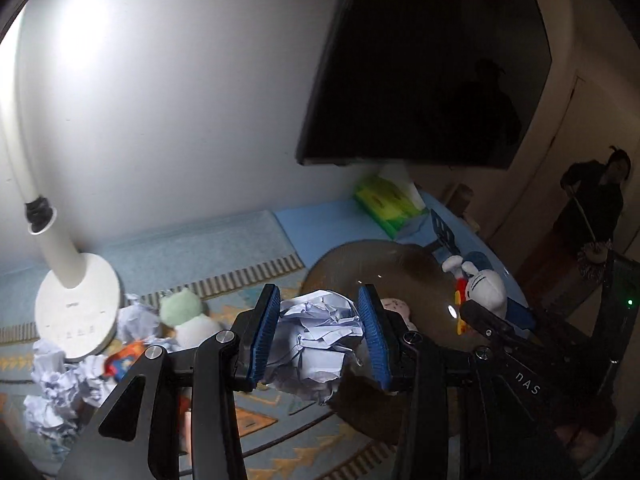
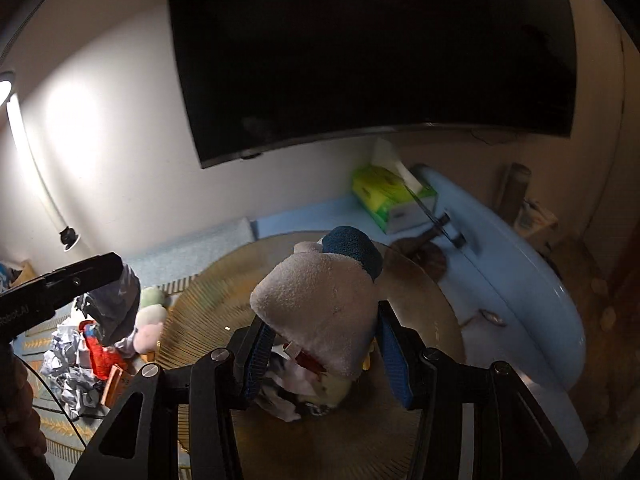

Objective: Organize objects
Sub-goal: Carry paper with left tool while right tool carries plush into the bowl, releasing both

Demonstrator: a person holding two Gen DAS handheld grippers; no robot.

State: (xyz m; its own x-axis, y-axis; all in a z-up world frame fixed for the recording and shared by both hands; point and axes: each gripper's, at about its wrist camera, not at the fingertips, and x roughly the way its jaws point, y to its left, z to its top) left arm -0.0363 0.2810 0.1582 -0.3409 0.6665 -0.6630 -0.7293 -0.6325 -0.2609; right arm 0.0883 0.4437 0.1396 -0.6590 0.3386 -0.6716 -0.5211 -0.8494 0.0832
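A crumpled paper ball (image 1: pixel 316 340) is pinched between the left tongs (image 1: pixel 322 336), held above the patterned tabletop (image 1: pixel 280 432) at the round tray's (image 1: pixel 360 256) left edge. A plush toy (image 2: pixel 320 308) is gripped by the right tongs (image 2: pixel 324 356), directly over the tray, its long axis pointing away from them.

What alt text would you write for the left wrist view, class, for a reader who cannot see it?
The left gripper clamps a crumpled paper ball between blue pads above a patterned mat. More paper balls lie by a white lamp base on the left; on the right, the right gripper holds a blue-and-white plush toy over a round glass tray.
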